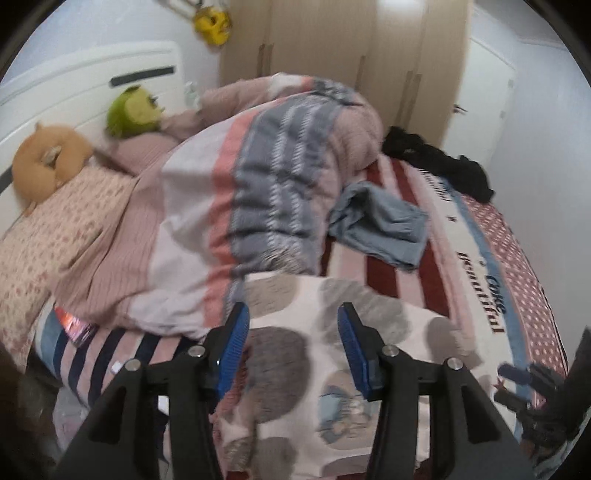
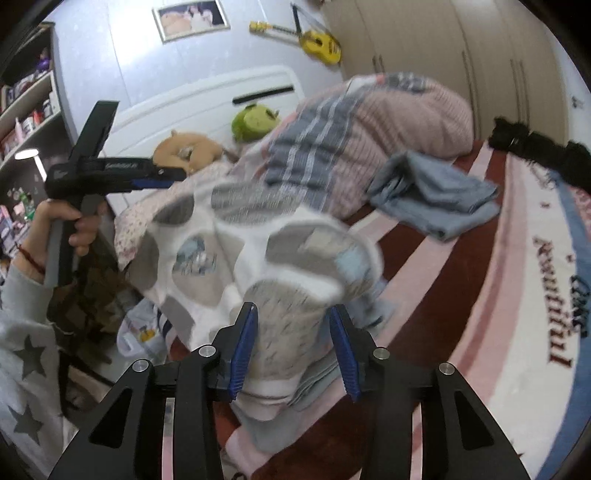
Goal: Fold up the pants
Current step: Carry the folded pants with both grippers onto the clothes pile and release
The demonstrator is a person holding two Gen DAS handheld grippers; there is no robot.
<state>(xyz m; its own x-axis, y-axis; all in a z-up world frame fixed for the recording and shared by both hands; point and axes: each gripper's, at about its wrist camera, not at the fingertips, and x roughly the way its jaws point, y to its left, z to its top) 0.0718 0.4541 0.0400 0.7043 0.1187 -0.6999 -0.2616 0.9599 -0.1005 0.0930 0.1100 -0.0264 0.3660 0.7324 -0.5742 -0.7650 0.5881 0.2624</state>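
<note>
White fleece pants [image 1: 295, 332] printed with grey blotches and pale blue cartoon figures lie bunched on the bed [image 1: 461, 295], at its near edge, in front of the rolled quilt [image 1: 258, 177]. One pair only. In the right wrist view a fold of them [image 2: 291, 295] rises between the two blue-padded fingers [image 2: 243, 350] of the right gripper [image 2: 291, 354]; the pads stand a little apart and whether they press the cloth I cannot tell, as the picture is blurred. The left gripper [image 1: 293, 347] hangs over the pants with its two fingers [image 1: 236, 332] parted and nothing between the pads. From the right wrist view that same left gripper [image 2: 162, 177] shows held in one hand [image 2: 74, 229], with a grey star-printed sleeve [image 2: 22, 350] below it.

Beyond the pants, against the quilt, lies one folded light blue garment [image 1: 380, 225]. Farther back from the quilt, one black garment [image 1: 436, 158] sits crumpled at the bed's far edge. Beside the quilt toward the white headboard [image 1: 74, 85] are two soft toys: one green [image 1: 133, 110], one tan [image 1: 48, 162]. On the wall above the headboard hang one yellow ukulele [image 2: 314, 42] and one framed picture [image 2: 190, 18].
</note>
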